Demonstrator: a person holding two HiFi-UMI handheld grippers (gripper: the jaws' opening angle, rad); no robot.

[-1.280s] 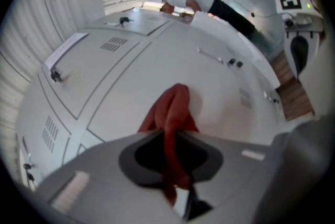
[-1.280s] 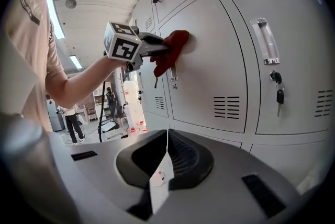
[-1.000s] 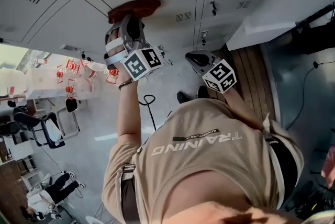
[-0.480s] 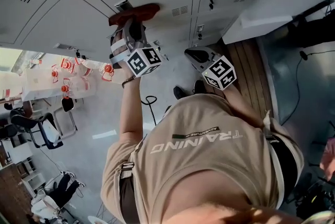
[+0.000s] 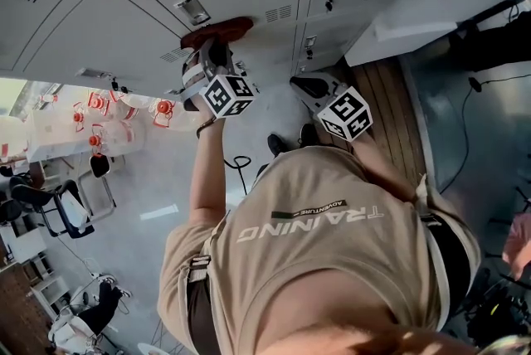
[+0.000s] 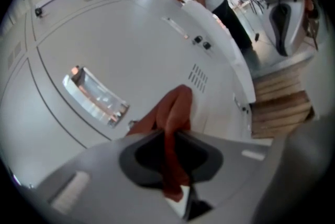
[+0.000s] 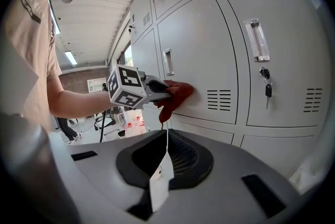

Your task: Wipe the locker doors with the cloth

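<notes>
Left gripper [image 5: 214, 46]: clenched on the rust-red bunched cloth [image 6: 175, 113], arm raised.
Right gripper [image 7: 166, 136]: jaws pressed together with nothing between them, hanging well apart from the lockers.
Cloth position: its free end lies pressed on the pale grey metal locker door [image 7: 204, 55], between the recessed chrome handle [image 6: 94, 96] and the black vent slots [image 6: 198, 78].
Long axis: runs along the left gripper's own line, from the jaws out to the door.
Pointing: the free end heads toward the vent slots; a short tail droops below the jaws.
Risk, snagging: a stroke across the handle or the slots may catch the fabric and drag it out.
Risk, scraping: little cloth stands ahead of the jaws, so a steeper tilt could probably bring hard plastic onto the paint.
</notes>
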